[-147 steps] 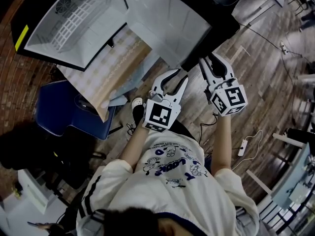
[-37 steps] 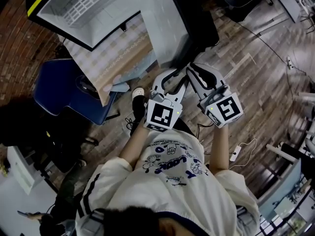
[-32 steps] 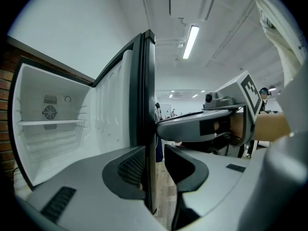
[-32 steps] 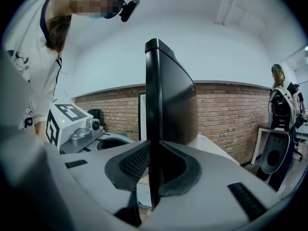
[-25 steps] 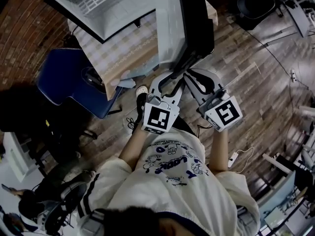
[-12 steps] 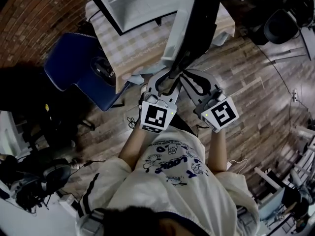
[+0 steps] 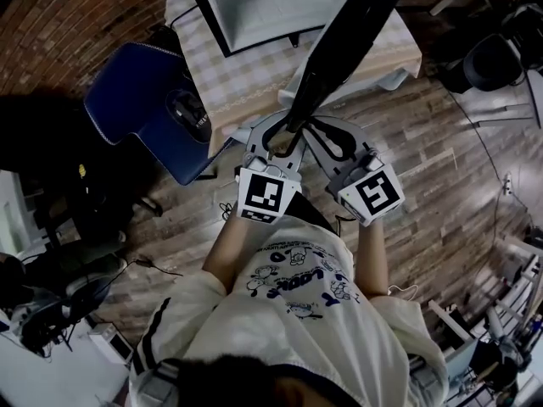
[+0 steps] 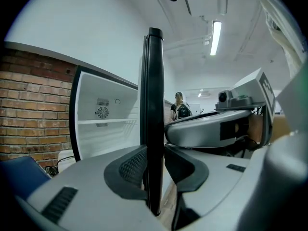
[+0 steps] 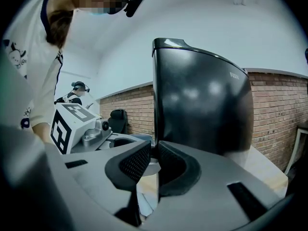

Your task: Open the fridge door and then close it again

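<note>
The fridge (image 7: 271, 7) stands open on a cloth-covered table, its white inside (image 8: 106, 129) showing. Its black door (image 7: 339, 49) runs edge-on from the top right of the head view down toward me. My left gripper (image 7: 278, 136) is shut on the door's free edge (image 8: 154, 105) near its bottom. In the left gripper view both pads (image 8: 134, 166) press on that black strip. My right gripper (image 7: 310, 134) sits right beside it on the door's outer side. Its pads (image 9: 139, 162) stand almost together, shut on the same edge, with the glossy curved door front (image 9: 202, 109) rising behind.
The checked-cloth table (image 7: 246, 83) carries the fridge. A blue chair (image 7: 148, 108) stands to its left and a black office chair (image 7: 501, 58) at the right. Brick wall (image 8: 33, 114) behind, wooden floor (image 7: 441, 159) with cables. Another person (image 8: 180, 110) stands far off.
Both grippers have swung together with the door's edge, and the head view has turned with them. The door's white inner face no longer shows; it now appears edge-on.
</note>
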`<state>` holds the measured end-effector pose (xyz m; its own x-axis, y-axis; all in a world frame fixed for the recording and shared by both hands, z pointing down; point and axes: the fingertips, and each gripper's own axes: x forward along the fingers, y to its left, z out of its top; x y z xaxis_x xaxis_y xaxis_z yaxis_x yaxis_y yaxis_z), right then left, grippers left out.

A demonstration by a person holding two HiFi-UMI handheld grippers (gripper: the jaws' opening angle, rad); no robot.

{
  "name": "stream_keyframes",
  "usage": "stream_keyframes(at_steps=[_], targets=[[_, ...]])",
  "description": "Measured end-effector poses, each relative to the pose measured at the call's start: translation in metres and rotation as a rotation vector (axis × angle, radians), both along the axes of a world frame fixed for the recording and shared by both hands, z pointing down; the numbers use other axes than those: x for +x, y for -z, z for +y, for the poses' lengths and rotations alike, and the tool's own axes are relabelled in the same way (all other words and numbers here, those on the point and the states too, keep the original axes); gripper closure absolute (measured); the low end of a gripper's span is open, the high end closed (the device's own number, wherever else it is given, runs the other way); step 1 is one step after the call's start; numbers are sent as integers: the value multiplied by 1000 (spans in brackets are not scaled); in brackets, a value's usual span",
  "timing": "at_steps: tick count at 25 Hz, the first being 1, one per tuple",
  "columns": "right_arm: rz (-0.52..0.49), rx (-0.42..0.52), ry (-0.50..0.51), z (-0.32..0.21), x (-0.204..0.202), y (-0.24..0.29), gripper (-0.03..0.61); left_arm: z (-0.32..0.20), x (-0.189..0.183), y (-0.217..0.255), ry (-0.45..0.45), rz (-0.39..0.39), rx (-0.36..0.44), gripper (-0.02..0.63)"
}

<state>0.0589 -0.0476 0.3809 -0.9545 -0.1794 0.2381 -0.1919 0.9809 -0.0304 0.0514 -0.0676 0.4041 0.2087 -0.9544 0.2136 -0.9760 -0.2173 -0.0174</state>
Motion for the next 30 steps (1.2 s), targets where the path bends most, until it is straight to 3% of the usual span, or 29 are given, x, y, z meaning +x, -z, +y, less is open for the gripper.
stream_keyframes(at_steps=[13,30], targets=[[-10,-3,58,-4,-39,0,512,-6,-40,-2,49,7,-1,492],[-20,-8,39,-29,-70,3,512,-20,-90,-1,74,12,-4,485]])
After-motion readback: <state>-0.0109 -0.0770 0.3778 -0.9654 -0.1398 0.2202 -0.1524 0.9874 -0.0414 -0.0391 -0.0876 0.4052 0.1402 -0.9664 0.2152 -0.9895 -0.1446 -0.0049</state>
